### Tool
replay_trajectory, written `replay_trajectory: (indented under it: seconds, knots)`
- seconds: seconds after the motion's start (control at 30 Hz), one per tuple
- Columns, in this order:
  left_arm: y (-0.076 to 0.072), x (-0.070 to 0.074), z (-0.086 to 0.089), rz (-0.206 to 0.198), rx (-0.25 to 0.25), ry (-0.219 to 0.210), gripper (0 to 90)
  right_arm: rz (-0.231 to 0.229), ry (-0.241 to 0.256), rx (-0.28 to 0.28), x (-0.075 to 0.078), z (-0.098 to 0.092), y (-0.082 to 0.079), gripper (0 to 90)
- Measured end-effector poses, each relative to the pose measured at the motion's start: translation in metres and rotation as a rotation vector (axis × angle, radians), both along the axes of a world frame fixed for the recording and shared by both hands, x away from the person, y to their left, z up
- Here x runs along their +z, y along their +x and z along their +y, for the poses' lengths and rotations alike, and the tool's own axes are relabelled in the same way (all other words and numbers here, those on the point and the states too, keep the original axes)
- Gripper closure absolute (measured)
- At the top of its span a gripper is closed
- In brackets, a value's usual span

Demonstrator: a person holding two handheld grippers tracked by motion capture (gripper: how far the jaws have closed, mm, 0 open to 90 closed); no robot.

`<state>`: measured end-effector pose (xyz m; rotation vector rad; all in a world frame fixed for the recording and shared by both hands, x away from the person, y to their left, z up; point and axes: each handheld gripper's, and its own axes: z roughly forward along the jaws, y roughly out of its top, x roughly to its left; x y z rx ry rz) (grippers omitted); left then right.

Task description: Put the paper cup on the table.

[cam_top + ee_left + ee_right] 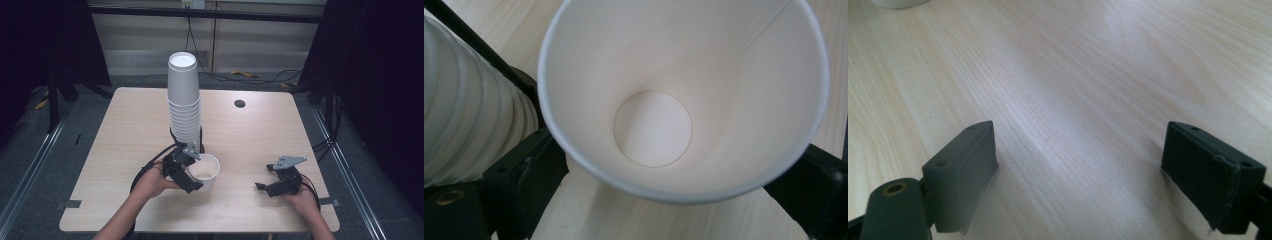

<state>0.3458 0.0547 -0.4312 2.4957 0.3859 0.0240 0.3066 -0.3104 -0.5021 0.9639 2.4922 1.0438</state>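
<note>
A single white paper cup [205, 172] is mouth-up near the table's front middle, and my left gripper [197, 170] is shut on its sides. In the left gripper view I look down into the empty cup [654, 125], with the black jaws of the left gripper [674, 190] pressed on either side. I cannot tell if the cup touches the table. Just behind it rises a tall stack of upside-down white cups [184, 100], ribbed at the left [469, 115]. My right gripper [264, 176] rests open at the front right, with bare wood between the jaws of the right gripper [1098, 160].
The light wooden table [260, 130] has a dark round hole [240, 103] at the back right. A white cup edge [898, 2] shows at the top left of the right gripper view. Cables lie on the floor behind the table, and dark curtains hang at both sides.
</note>
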Motion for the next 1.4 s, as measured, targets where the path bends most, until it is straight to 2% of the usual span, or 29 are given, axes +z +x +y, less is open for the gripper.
replay_trajectory:
  seconds: [0.13, 0.2, 0.23, 0.53, 0.6, 0.63, 0.87, 0.9, 1.1, 1.37, 1.4]
  knots:
    - [-0.002, -0.003, 0.003, 0.011, 0.012, -0.009, 8.1, 0.0, 0.0, 0.0, 0.0, 0.0, 0.0, 14.1]
    - [-0.001, -0.003, 0.006, 0.007, -0.003, 0.001, 8.1, 0.0, 0.0, 0.0, 0.0, 0.0, 0.0, 14.1]
    - [-0.002, -0.004, 0.006, 0.014, 0.014, -0.013, 8.1, 0.0, 0.0, 0.0, 0.0, 0.0, 0.0, 14.1]
    - [-0.002, -0.009, 0.016, 0.014, 0.03, -0.021, 8.3, 0.0, 0.0, 0.0, 0.0, 0.0, 0.0, 14.0]
    - [-0.003, -0.011, 0.019, 0.016, 0.05, -0.024, 8.5, 0.0, 0.0, 0.0, 0.0, 0.0, 0.0, 14.1]
    - [-0.002, -0.011, 0.021, 0.011, 0.04, -0.014, 8.8, 0.0, 0.0, 0.0, 0.0, 0.0, 0.0, 14.1]
    - [-0.002, -0.017, 0.032, 0.022, 0.071, -0.027, 10.7, 0.0, 0.0, 0.0, 0.0, 0.0, 0.0, 14.0]
    - [-0.002, -0.017, 0.033, 0.019, 0.061, -0.023, 10.8, 0.0, 0.0, 0.0, 0.0, 0.0, 0.0, 14.1]
    - [-0.003, -0.021, 0.042, 0.023, 0.093, -0.036, 13.9, 0.0, 0.0, 0.0, 0.0, 0.0, 0.0, 14.1]
    - [-0.002, -0.024, 0.056, 0.021, 0.119, -0.023, 15.0, 0.0, 0.001, 0.003, 0.0, 0.0, 0.0, 14.1]
    - [-0.003, -0.026, 0.058, 0.023, 0.134, -0.036, 15.2, -0.001, 0.0, 0.003, 0.0, 0.0, 0.0, 14.1]
